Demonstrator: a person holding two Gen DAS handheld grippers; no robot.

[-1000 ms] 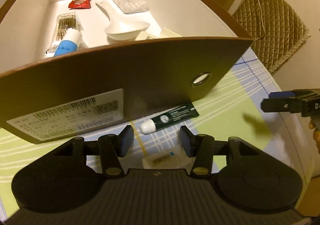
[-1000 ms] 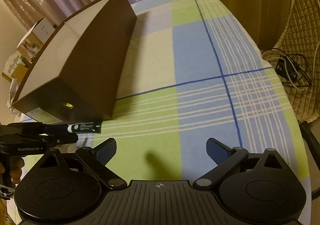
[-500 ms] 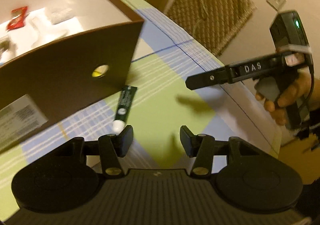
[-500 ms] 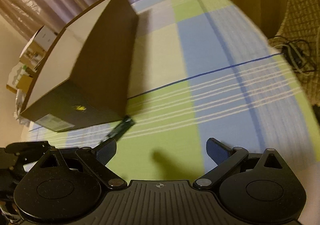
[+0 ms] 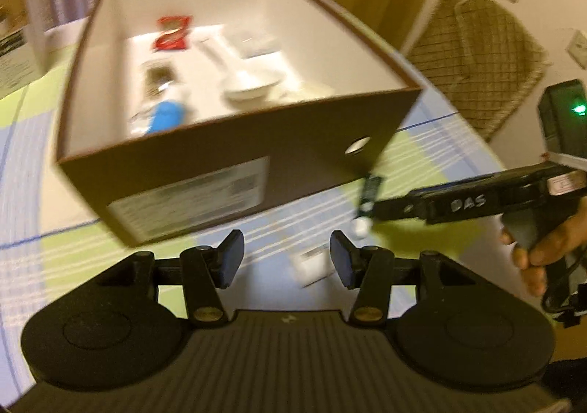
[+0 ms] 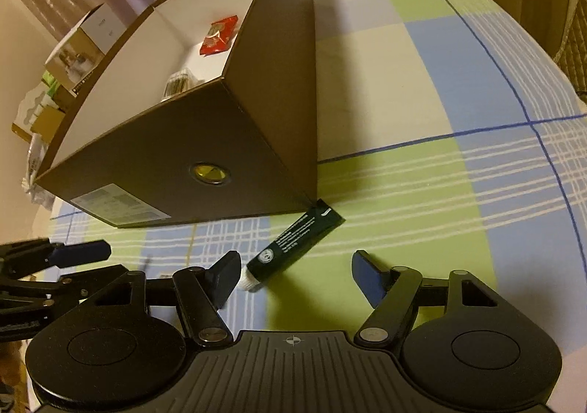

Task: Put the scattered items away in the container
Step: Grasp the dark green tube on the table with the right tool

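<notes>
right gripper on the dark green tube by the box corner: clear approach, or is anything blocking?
Probably yes. The right gripper, jaws closing and empty, sits at the tube, whose white cap lies by its left finger. The box stands just behind; nothing lies across it.

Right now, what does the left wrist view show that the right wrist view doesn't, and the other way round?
Only the left wrist view: the white spoon and blue-capped tube inside the box, a small white packet on the cloth between the left gripper jaws, untouched, and the hand holding the right gripper.

Only the right wrist view: the right gripper, jaws closing with the green tube's white cap just inside the left one, nothing gripped yet.

Both: the brown box, the red sachet in it, the green tube, the checked cloth.
</notes>
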